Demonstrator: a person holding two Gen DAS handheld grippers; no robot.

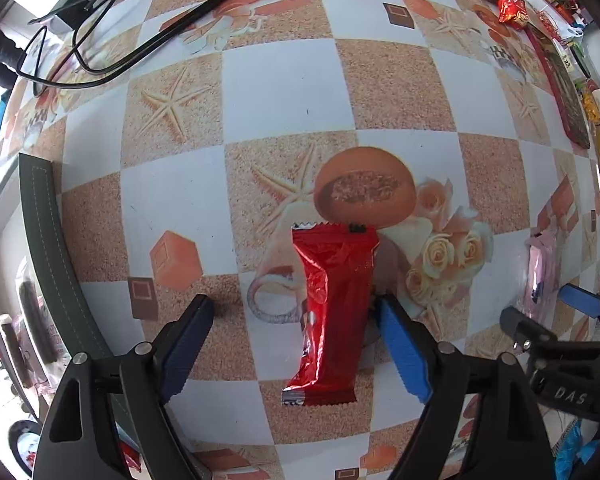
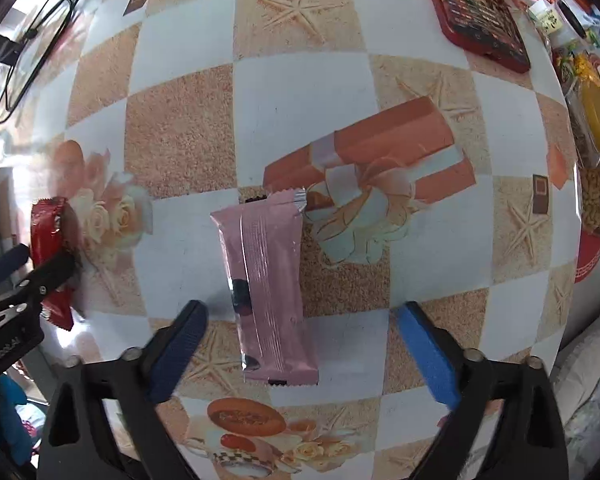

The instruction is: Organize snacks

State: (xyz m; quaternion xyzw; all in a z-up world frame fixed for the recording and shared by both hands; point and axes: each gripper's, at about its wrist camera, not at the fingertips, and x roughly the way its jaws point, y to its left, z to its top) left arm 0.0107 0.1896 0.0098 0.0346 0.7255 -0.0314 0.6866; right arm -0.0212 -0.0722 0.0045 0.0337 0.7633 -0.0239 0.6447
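Observation:
A red snack packet [image 1: 332,308] lies flat on the patterned tablecloth, lengthwise between the fingers of my left gripper [image 1: 296,316]. The left gripper is open; its right finger is close to the packet's edge and its left finger stands well apart. A pink snack packet [image 2: 268,288] lies flat between the fingers of my right gripper [image 2: 300,320], which is open and apart from it on both sides. The red packet also shows at the left of the right wrist view [image 2: 50,256], and the pink packet at the right of the left wrist view [image 1: 540,268].
A dark green tray edge [image 1: 48,248] with wrapped snacks lies at the left. Black cables [image 1: 112,20] run across the far left. A red box [image 2: 480,8] lies at the far right, with more snacks and jars [image 2: 596,120] along the right table edge.

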